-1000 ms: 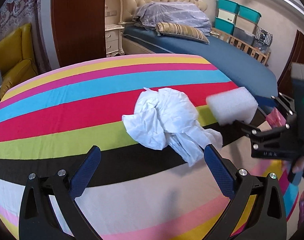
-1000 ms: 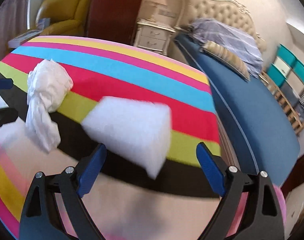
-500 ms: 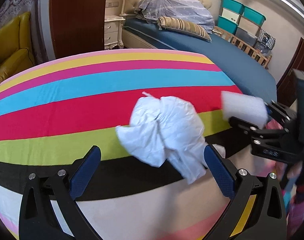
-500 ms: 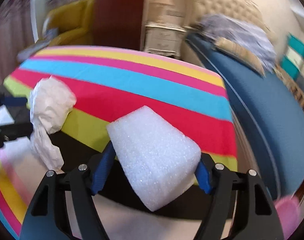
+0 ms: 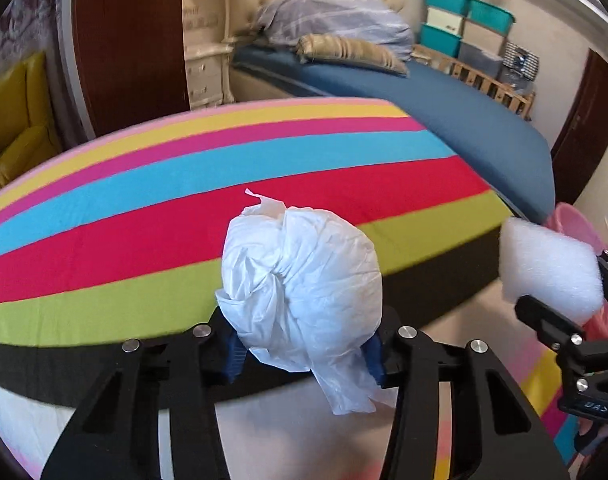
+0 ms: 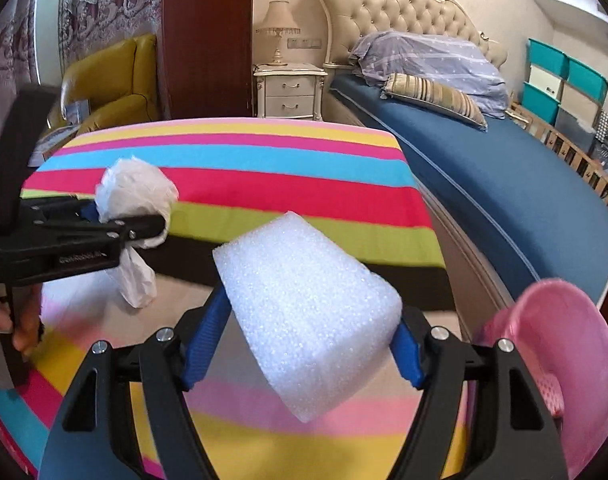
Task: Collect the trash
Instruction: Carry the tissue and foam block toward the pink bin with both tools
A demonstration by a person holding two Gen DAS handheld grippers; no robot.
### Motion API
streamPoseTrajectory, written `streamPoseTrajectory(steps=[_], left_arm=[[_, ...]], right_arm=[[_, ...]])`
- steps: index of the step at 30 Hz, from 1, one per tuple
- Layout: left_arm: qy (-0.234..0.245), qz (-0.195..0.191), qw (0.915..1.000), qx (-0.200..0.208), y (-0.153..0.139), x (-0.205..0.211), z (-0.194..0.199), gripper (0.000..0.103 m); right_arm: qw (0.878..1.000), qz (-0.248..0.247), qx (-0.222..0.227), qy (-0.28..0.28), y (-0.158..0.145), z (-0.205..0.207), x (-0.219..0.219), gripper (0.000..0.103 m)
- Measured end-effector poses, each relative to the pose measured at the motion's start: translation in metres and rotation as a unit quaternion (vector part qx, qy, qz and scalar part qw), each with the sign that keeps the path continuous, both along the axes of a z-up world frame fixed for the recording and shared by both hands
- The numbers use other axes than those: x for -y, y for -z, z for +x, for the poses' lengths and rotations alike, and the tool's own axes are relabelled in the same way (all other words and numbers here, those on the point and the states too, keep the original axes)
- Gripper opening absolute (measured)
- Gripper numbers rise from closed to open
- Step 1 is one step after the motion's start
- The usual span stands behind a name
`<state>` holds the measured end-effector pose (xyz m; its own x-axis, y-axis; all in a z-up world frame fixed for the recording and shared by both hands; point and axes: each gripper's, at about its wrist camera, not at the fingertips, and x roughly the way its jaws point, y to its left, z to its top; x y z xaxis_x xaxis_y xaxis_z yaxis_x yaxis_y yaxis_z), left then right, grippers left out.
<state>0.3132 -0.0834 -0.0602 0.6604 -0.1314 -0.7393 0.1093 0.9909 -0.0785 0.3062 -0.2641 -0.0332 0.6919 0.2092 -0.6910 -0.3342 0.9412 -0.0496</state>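
Both trash items now gripped and lifted; transfer to bin pending.

Left wrist view: left gripper [image 5: 304, 350], spread a second ago, now pinches the crumpled white plastic bag [image 5: 302, 292] between its fingers.
Right wrist view: right gripper [image 6: 302, 338] clamps the white foam block [image 6: 307, 316]; pink plastic bin [image 6: 563, 364] lies just right of it.

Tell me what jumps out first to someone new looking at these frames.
Two white pieces of trash held up above the rainbow-striped cloth: the left gripper is shut on a crumpled white bag, and the right gripper is shut on a white foam block. A pink basket sits at lower right, beside the blue bed.
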Motion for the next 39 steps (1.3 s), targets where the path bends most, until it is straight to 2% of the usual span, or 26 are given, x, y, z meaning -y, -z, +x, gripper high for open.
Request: streamPoseTrajectory(steps=[10,18,31,39], left_arm=[[0.015,0.015,0.9989,0.041,-0.006,0.0,-0.095,0.045],[0.018,0.025,0.9956,0.088,-0.015,-0.005,-0.151,0.045],[-0.001,0.015,0.995,0.098,-0.01,-0.019,-0.168,0.045],[-0.005,0.016,0.9923,0.122,-0.014,-0.019,-0.182,0.045]], right_arm=[[0.999,0.017,0.013,0.031,0.005,-0.076,-0.004,0.071],[0.999,0.023,0.028,0.032,0.006,-0.117,-0.02,0.071],[0.998,0.04,0.035,0.027,0.016,-0.157,-0.034,0.071],[0.997,0.049,0.044,0.025,0.013,-0.176,-0.037,0.071]])
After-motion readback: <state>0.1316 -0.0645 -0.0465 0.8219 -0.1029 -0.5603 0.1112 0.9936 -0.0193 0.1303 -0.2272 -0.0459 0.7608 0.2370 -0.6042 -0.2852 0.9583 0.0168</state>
